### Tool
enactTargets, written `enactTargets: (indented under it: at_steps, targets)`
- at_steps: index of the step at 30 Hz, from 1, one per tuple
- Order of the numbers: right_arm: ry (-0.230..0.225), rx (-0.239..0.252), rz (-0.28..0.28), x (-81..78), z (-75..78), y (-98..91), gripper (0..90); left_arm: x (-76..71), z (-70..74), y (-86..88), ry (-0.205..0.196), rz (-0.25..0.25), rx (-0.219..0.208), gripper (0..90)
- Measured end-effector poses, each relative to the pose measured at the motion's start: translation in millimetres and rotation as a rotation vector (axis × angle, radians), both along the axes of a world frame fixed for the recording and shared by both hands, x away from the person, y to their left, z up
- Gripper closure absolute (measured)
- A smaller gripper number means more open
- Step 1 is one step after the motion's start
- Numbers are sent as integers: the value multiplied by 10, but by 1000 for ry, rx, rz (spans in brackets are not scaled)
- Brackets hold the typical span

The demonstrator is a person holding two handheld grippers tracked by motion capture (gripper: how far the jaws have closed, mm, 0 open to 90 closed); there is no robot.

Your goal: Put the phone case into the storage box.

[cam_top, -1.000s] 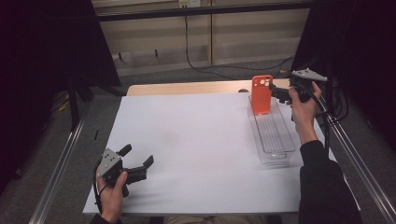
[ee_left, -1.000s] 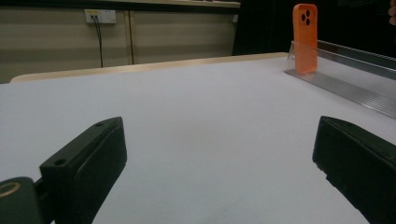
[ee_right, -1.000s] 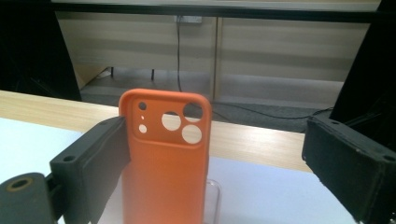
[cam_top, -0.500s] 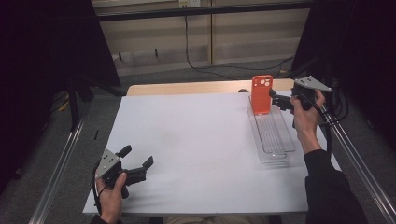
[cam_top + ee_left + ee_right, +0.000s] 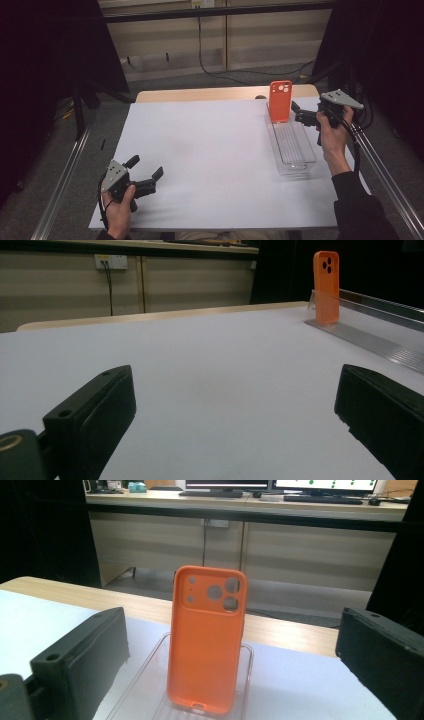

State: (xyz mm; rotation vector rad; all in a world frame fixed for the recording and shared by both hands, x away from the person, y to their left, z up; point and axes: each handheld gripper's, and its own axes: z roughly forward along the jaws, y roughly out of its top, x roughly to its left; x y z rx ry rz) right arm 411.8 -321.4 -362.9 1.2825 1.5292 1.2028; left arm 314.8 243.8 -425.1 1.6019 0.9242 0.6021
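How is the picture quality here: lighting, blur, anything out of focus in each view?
High view: dark surroundings, evenly lit white table, sharp enough. Left gripper view: the near jaws are soft, the orange phone case farther off is crisp. Right gripper view: the case is sharp, the clear tray under it faint and slightly blurred, no strong glare.

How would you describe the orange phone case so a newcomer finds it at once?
Start at the white table, then go to the long clear tray near its right edge. At the tray's far end the orange phone case stands upright, the only brightly coloured thing there, with camera cutouts on top.
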Motion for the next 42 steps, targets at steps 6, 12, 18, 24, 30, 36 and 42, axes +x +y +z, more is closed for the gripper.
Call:
enactTargets:
  at_steps: [6, 12, 18, 24, 30, 36, 42]
  targets:
    - [-3, 28, 2, -123, -33, -40, 0, 0, 1, -3, -2, 2, 0, 31]
    - [-4, 11, 18, -235, -38, -13, 3, -1, 3, 0, -6, 6, 2, 30]
    - [-34, 0, 55, -384, -37, 92, 5, 0, 3, 3, -4, 3, 4, 30]
    - [-29, 10, 59, -512, -51, 145, 5, -6, 2, 11, -7, 8, -3, 30]
    - [-15, 24, 48, -659, -98, 139, 5, -13, 6, 21, -8, 14, -2, 30]
    - [-14, 17, 45, -833, -207, 136, 2, -21, 5, 16, -12, 21, 6, 30]
    - [-31, 15, 42, -1017, -266, 140, 2, -37, 11, 21, -10, 19, 4, 30]
